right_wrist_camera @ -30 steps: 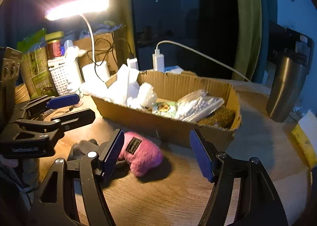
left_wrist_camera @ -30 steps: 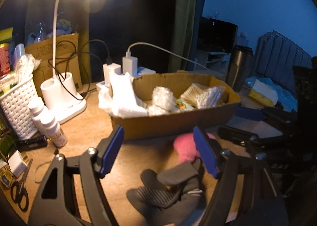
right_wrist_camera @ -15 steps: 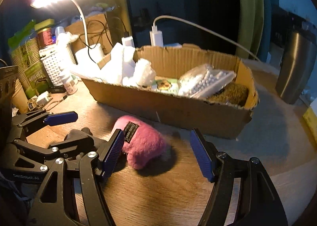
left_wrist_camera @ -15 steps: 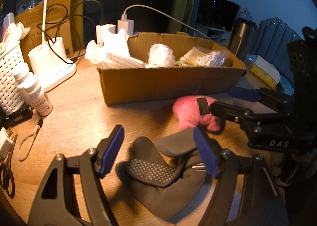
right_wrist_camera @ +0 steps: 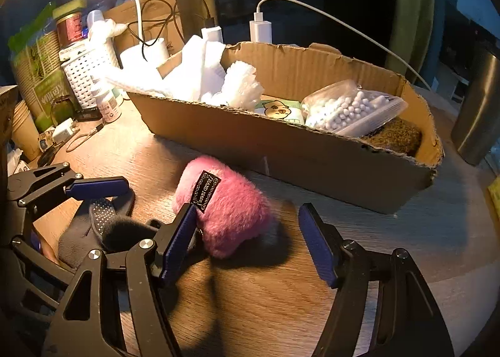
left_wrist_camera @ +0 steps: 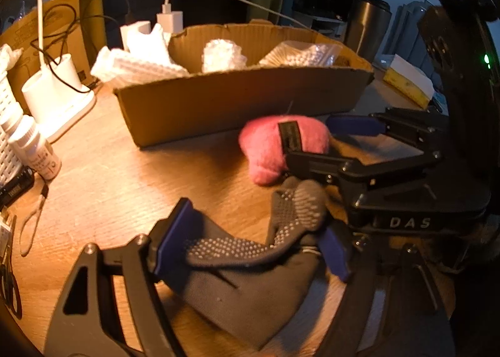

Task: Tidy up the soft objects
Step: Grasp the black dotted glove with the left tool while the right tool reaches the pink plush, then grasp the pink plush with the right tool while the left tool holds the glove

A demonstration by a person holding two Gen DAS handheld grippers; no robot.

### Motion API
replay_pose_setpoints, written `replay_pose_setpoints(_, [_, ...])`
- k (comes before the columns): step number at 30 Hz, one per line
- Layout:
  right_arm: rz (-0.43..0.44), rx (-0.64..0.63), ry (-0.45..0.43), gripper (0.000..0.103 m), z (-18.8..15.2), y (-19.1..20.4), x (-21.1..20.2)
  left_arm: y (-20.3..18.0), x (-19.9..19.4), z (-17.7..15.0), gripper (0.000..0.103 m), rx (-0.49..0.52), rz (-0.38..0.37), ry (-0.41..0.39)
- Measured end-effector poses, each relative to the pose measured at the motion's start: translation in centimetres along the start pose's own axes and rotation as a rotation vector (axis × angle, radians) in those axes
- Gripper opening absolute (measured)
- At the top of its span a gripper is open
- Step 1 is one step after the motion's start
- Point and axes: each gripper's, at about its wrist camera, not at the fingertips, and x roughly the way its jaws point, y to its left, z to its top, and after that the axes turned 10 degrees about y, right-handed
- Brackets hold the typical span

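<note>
A pink fuzzy plush (right_wrist_camera: 223, 210) with a black label lies on the wooden table in front of a cardboard box (right_wrist_camera: 290, 150); it also shows in the left wrist view (left_wrist_camera: 281, 144). A dark grey glove with grip dots (left_wrist_camera: 250, 250) lies beside it, also visible in the right wrist view (right_wrist_camera: 103, 225). My left gripper (left_wrist_camera: 253, 247) is open and straddles the glove. My right gripper (right_wrist_camera: 247, 244) is open, with the plush between its fingers, nearer the left one. The box holds white foam sheets (right_wrist_camera: 200, 75), a bag of white beads (right_wrist_camera: 350, 107) and a brown pad.
A white desk lamp base (left_wrist_camera: 56, 97), a white basket (right_wrist_camera: 87, 72), small bottles (left_wrist_camera: 37, 150), chargers with cables (right_wrist_camera: 259, 28) and cans stand at the left and back. A steel tumbler (right_wrist_camera: 478, 107) stands right of the box. Scissors (left_wrist_camera: 9, 288) lie at the left table edge.
Both grippers have moved down and forward. The left one now has the glove between its fingers, and the right one has closed in around the pink plush.
</note>
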Motion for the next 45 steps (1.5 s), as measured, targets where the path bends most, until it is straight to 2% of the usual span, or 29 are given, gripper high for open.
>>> replay_pose_setpoints(3, [0.021,-0.002,0.006,0.054,0.1,0.0,0.2,-0.2,0.0,-0.1,0.077,0.008,0.000,0.002])
replay_pose_setpoints(4, [0.032,-0.003,0.005,0.045,0.1,0.0,0.1,-0.2,0.0,0.0,0.077,0.008,-0.001,0.002])
replay_pose_setpoints(6, [0.047,-0.009,0.003,0.036,0.0,0.1,0.1,-0.1,0.0,-0.1,0.076,0.009,-0.015,0.000])
replay_pose_setpoints(8, [0.049,-0.007,-0.001,0.027,0.0,0.1,0.0,-0.3,-0.1,-0.1,0.063,0.015,-0.031,-0.005])
replay_pose_setpoints(9, [0.053,-0.005,-0.004,0.025,0.0,0.1,0.0,-0.4,-0.2,-0.2,0.053,0.026,-0.053,-0.008])
replay_pose_setpoints(11, [0.063,0.003,-0.023,0.004,-0.1,-0.1,-0.3,-0.9,0.0,-0.3,0.042,0.047,-0.081,0.003])
replay_pose_setpoints(13, [0.074,0.018,-0.043,0.004,-0.3,-0.5,-0.7,-1.4,-0.1,-0.5,0.031,0.076,-0.094,-0.002])
replay_pose_setpoints(17, [0.088,0.019,-0.081,0.004,-0.3,-0.6,-1.4,-1.5,-0.3,-0.5,0.027,0.083,-0.098,-0.013])
replay_pose_setpoints(21, [0.090,0.029,-0.090,0.009,-0.3,-0.7,-1.6,-1.6,-0.7,-0.5,0.025,0.081,-0.097,-0.037])
replay_pose_setpoints(22, [0.091,0.042,-0.098,0.025,-0.3,-1.0,-1.7,-1.6,-0.7,-0.4,0.024,0.083,-0.096,-0.041])
replay_pose_setpoints(23, [0.090,0.051,-0.101,0.047,-0.3,-1.1,-1.8,-1.7,-0.9,-0.3,0.024,0.083,-0.095,-0.048])
replay_pose_setpoints(24, [0.089,0.061,-0.100,0.056,-0.3,-1.3,-1.8,-1.6,-1.1,-0.4,0.023,0.080,-0.094,-0.054])
replay_pose_setpoints(25, [0.089,0.070,-0.098,0.060,-0.3,-1.4,-1.7,-1.4,-1.5,-0.4,0.023,0.073,-0.092,-0.065])
replay_pose_setpoints(30, [0.093,0.063,-0.078,0.060,-0.1,-1.0,-1.4,0.7,-3.5,-0.1,0.022,-0.003,-0.076,-0.140])
replay_pose_setpoints(35, [0.097,0.056,-0.057,0.061,0.5,-0.4,-0.8,2.7,-4.7,0.0,0.022,-0.062,-0.062,-0.179])
replay_pose_setpoints(36, [0.095,0.054,-0.055,0.061,0.6,-0.2,-0.7,3.0,-4.9,0.0,0.022,-0.073,-0.060,-0.187])
replay_pose_setpoints(38, [0.088,0.046,-0.046,0.071,0.8,0.2,-0.4,3.3,-5.2,0.0,0.022,-0.082,-0.060,-0.194])
replay_pose_setpoints(39, [0.084,0.041,-0.037,0.072,1.0,0.3,-0.2,3.6,-5.3,0.2,0.022,-0.088,-0.061,-0.198])
replay_pose_setpoints(45, [0.065,0.029,0.013,0.073,1.9,1.0,1.4,3.8,-6.1,-0.1,0.022,-0.110,-0.065,-0.227])
